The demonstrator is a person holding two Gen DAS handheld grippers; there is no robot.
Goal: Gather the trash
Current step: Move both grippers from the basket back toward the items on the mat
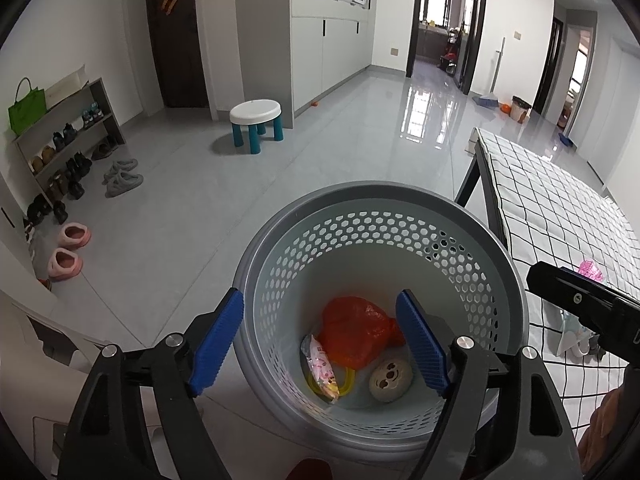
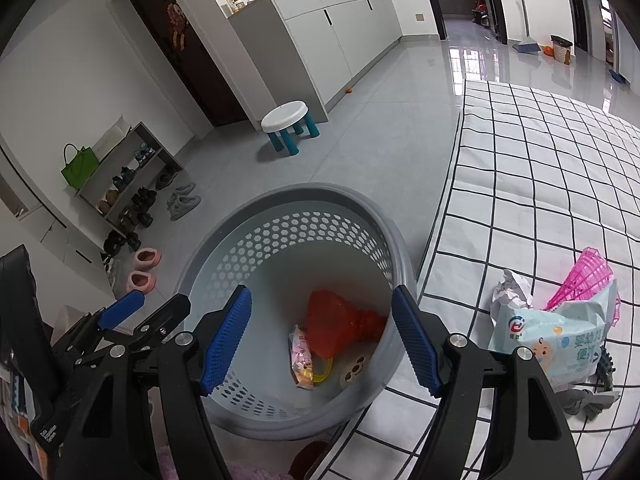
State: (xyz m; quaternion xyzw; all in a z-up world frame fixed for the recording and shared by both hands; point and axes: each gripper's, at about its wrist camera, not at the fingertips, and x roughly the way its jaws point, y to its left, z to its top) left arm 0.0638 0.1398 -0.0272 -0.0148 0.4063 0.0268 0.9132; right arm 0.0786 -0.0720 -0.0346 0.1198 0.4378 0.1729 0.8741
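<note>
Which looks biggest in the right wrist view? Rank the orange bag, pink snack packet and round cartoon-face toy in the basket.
1. orange bag, clearly the largest.
2. pink snack packet.
3. round cartoon-face toy.

The last two look nearly alike, and the toy is partly cut off by the basket rim, so that order is unsure.

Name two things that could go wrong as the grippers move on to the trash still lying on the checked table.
The wet-wipes pack overlaps the pink mesh piece and crumpled paper, so a grasp by the open right gripper may drag those neighbours along. The basket stands below the table edge, so a release off target could land on the floor.
</note>
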